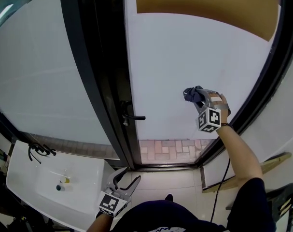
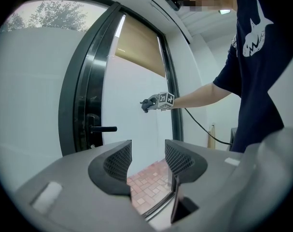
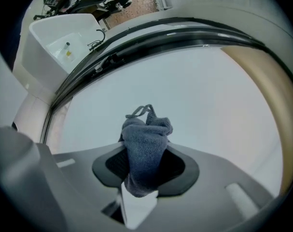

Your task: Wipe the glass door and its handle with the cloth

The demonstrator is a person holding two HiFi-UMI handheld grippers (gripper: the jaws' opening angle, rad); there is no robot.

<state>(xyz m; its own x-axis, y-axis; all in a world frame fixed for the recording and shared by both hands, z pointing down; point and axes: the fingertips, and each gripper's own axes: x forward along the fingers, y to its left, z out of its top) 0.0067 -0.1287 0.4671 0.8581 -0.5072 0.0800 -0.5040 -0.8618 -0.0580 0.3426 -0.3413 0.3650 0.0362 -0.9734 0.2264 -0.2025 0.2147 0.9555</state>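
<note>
Frosted glass door [image 1: 185, 57] in a black frame [image 1: 95, 71] fills the far view. A white sink [image 1: 25, 187] sits low at the left.

- Right gripper [image 1: 194, 96]: jaws clamped on a bunched grey-blue cloth [image 3: 144, 144], with a wad standing proud of the jaw tips. It is held up at the right half of the pane, at or just off the glass; contact cannot be confirmed.
- Left gripper [image 2: 148, 158]: jaws apart, nothing between them. It hangs low and near, well apart from the door.
- Handle [image 1: 134, 117]: dark lever on the frame's inner edge, left of the cloth and slightly lower, apparently not yet reached.

Judgement: the step in hand is wiping the pane.

To do it well:
1. Press only the protruding wad flat to the glass and keep the hard jaw tips off it.
2. Work in overlapping passes from the right edge leftward toward the lever.
3. Keep the grip firm, as a loose wad could slip out under drag.
4. At the lever, wrap the cloth along its length rather than dabbing.
5. Keep the left tool clear of the swing path.
</note>
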